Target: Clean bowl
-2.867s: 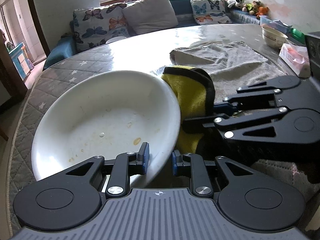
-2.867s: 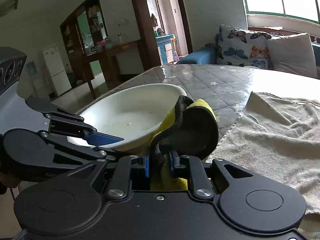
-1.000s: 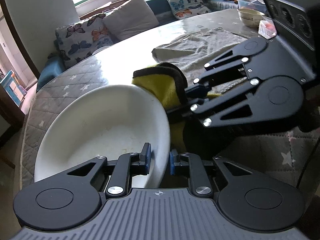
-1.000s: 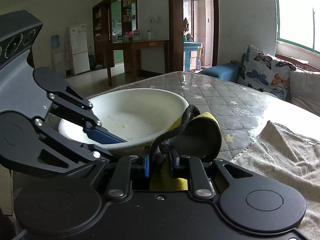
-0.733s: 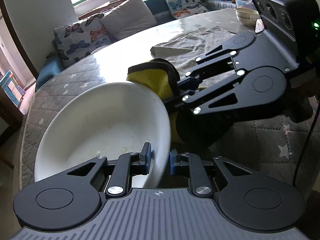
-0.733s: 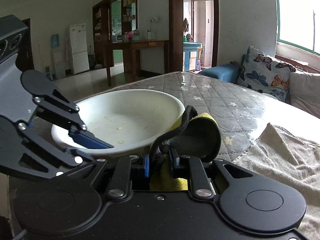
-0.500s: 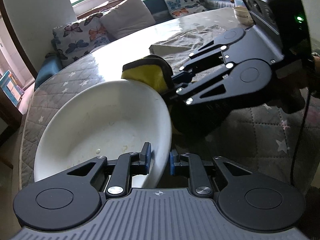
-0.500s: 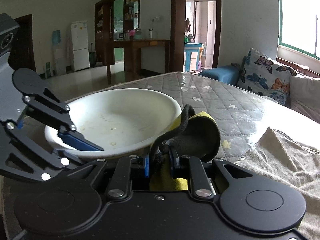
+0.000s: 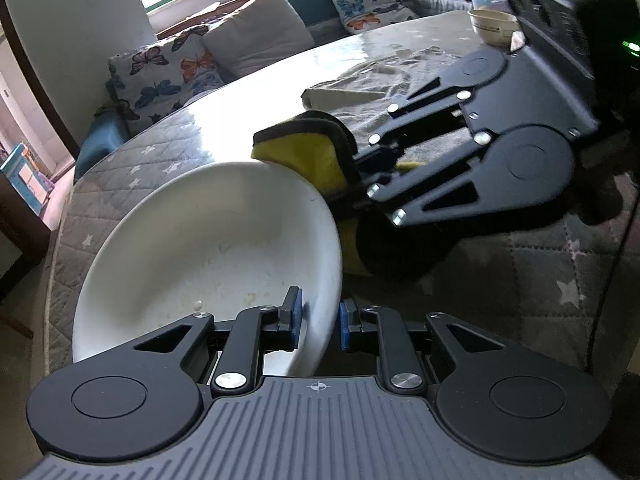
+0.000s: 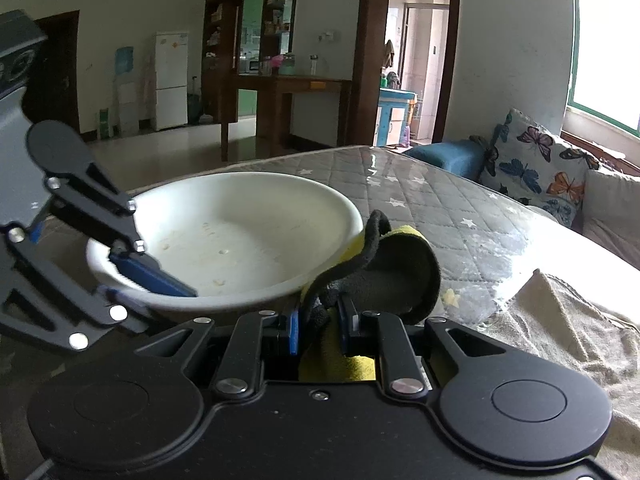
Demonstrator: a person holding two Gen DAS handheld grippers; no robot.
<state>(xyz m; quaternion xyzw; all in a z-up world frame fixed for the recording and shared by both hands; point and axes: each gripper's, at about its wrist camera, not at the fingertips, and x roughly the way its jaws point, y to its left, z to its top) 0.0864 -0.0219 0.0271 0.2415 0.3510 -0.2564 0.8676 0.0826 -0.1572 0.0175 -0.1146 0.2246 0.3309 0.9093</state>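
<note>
A wide white bowl [image 9: 208, 248] with small food specks inside is tilted over the quilted table. My left gripper [image 9: 319, 322] is shut on its near rim, one pad inside and one outside. My right gripper [image 10: 318, 330] is shut on a folded yellow cloth [image 10: 400, 264] with a dark edge. In the left wrist view the yellow cloth [image 9: 308, 152] sits just beyond the bowl's far right rim, touching or nearly touching it, with the right gripper [image 9: 380, 168] behind it. The right wrist view shows the bowl [image 10: 240, 232] left of the cloth and the left gripper [image 10: 144, 276] clamped on its rim.
A grey towel [image 9: 384, 84] lies spread on the table [image 9: 560, 264] beyond the cloth. A small bowl [image 9: 492, 26] stands at the far right edge. Cushions [image 9: 252, 44] line a bench behind the table. A doorway and fridge [image 10: 171, 80] are across the room.
The right gripper has carried the yellow cloth up and further along the bowl's far rim. The bowl has tilted slightly in the left gripper's hold. Both grips are unchanged.
</note>
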